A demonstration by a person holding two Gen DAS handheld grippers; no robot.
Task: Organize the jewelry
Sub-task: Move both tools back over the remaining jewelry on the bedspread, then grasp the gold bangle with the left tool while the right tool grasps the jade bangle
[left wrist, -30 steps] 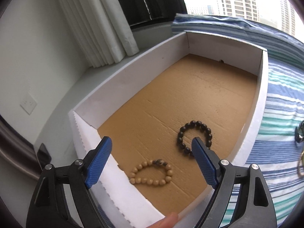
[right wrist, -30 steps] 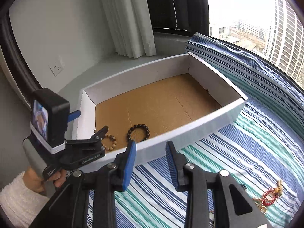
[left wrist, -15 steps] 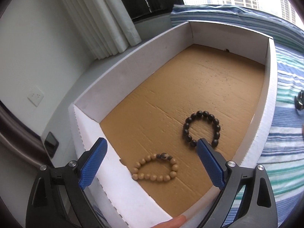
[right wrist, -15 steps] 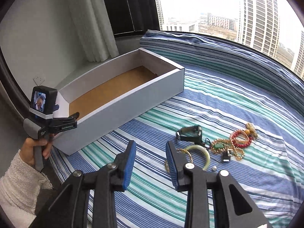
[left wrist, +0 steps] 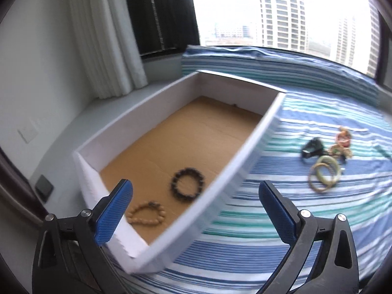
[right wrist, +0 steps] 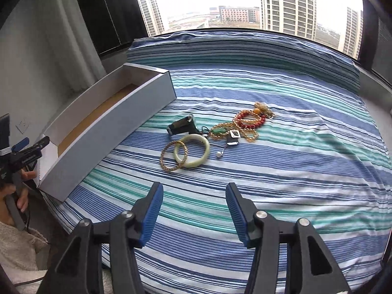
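A white box (left wrist: 156,103) with a brown cardboard floor lies on the striped bed; it also shows in the right wrist view (right wrist: 110,125). Inside it lie a dark bead bracelet (left wrist: 188,187) and a tan bead bracelet (left wrist: 146,214). Loose jewelry lies on the bed: a pale jade bangle (right wrist: 192,153), a thin gold bangle (right wrist: 174,156), a red bead bracelet (right wrist: 250,120), gold chains with a green pendant (right wrist: 220,132) and a black clip (right wrist: 181,126). My left gripper (left wrist: 196,205) is open and empty above the box's near end. My right gripper (right wrist: 193,205) is open and empty, short of the jewelry.
The bed has a blue, teal and white striped cover (right wrist: 281,171). A white curtain (left wrist: 103,36) and a window ledge (left wrist: 73,127) lie behind the box. The left hand-held gripper shows at the left edge of the right wrist view (right wrist: 22,154).
My right gripper swung right from the box to face the loose jewelry and opened wider. My left gripper pulled back and turned right, so the jewelry pile comes into its view.
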